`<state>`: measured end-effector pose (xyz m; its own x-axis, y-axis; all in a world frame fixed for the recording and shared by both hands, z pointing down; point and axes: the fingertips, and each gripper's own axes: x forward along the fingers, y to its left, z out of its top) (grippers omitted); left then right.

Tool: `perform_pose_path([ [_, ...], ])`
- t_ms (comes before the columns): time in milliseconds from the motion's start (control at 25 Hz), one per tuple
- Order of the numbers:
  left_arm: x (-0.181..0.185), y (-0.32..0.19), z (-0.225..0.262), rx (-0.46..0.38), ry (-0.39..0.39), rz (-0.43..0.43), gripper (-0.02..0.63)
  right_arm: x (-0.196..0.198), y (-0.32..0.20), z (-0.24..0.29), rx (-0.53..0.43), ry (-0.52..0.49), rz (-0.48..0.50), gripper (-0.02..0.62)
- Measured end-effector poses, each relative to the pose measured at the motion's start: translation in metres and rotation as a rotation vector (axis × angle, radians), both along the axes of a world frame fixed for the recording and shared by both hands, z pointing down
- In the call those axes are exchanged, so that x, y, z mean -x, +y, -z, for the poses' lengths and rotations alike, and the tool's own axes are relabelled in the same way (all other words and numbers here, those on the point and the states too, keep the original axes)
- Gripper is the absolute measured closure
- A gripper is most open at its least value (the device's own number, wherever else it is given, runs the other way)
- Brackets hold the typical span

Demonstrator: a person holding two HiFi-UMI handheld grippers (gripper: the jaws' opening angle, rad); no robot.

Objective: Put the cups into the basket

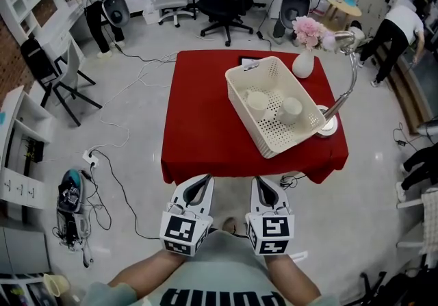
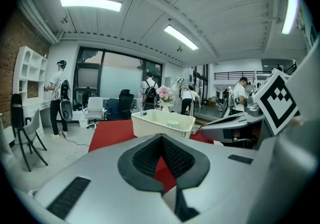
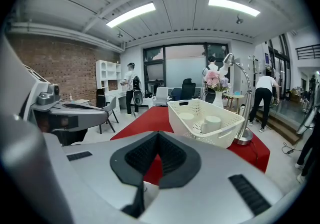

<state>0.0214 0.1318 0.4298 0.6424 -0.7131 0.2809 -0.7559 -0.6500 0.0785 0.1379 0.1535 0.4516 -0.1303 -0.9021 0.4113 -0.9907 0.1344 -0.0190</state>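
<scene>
Your left gripper [image 1: 202,180] and right gripper [image 1: 262,181] hover at the bottom centre of the head view, just short of the red worktop [image 1: 198,120]. Both have their jaws together and hold nothing. The left cup [image 1: 258,101] and right cup [image 1: 290,110] sit inside the white basket [image 1: 237,96], right of centre, near the flower vase [image 1: 303,64].

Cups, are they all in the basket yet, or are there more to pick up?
Done: one cup and a second cup sit inside the basket.
In hand: nothing. The left gripper and right gripper are both shut and empty, off the near edge of the table.
Left: no other cup shows on the table, so the job looks finished.
</scene>
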Motion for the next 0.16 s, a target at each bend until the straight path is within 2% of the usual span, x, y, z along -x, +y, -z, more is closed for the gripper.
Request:
perform_pose_path([
  [160,0.0001,-0.0006,-0.0005,0.001,-0.002,0.000,0.601,0.0004,-0.0012,0.0008,-0.003,0.000,-0.001,0.584],
])
